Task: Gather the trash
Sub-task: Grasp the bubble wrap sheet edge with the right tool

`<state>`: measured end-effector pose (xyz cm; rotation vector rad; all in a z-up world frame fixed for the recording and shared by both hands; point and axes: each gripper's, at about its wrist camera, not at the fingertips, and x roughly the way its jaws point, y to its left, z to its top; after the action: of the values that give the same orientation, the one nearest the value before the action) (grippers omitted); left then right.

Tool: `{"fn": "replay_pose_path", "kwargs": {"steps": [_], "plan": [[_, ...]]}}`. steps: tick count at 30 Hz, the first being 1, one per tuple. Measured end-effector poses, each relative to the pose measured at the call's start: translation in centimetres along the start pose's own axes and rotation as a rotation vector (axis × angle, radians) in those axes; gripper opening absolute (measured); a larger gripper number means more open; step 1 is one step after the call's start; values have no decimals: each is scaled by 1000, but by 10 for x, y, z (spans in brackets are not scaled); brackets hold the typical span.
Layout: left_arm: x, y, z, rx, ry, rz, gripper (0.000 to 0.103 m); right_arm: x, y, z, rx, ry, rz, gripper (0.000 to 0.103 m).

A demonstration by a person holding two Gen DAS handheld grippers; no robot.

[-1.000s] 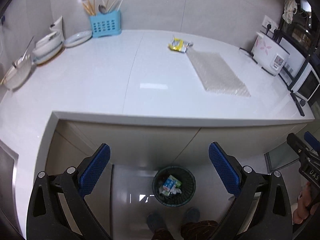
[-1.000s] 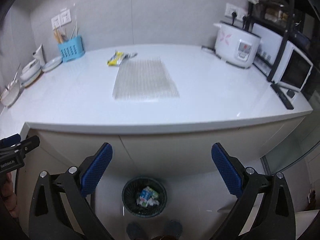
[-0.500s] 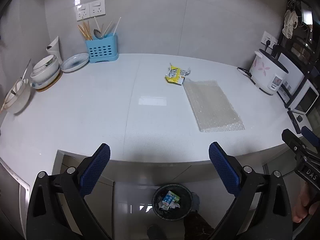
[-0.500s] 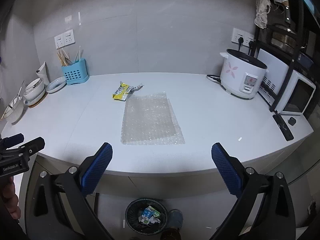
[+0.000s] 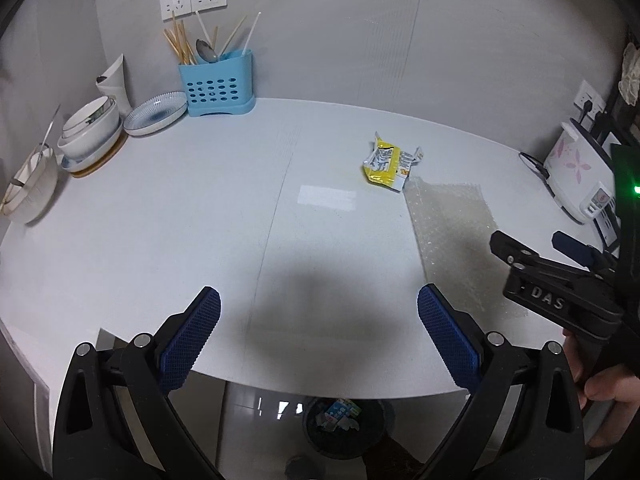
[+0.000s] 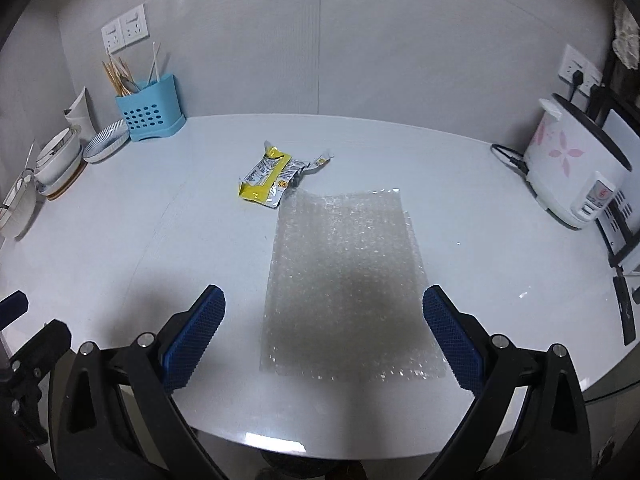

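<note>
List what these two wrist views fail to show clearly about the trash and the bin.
- Trash bin: left wrist view shows only part, the counter edge cuts off the rest; contents too small to identify. Right wrist view hides nearly all of it under the counter.
- Bubble wrap: in the left wrist view the right gripper covers its near corner.
- Yellow wrapper: print too small to read; whether empty cannot be told.

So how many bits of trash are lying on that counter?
2: a yellow wrapper mid-counter, and a bubble wrap sheet just in front of it, nearer the right gripper. More already sits in the bin.
</note>
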<state>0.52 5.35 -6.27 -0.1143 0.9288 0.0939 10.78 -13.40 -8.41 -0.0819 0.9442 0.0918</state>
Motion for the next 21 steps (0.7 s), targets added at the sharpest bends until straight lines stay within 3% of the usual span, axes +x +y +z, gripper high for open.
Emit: {"fn": "replay_pose_path", "kwargs": {"steps": [7,14,17,21], "plan": [[30,12,17,-46,48,30,97,81,12,30,24,164,1,95],[46,22,27,-63,76,51,97,128,11,28,41,296,-11,95],[52,23,31,-63,86,55,97,143,1,22,97,369,13,83],[61,22,38,-63,98,54,97,146,-4,21,108,386,20,79]]}}
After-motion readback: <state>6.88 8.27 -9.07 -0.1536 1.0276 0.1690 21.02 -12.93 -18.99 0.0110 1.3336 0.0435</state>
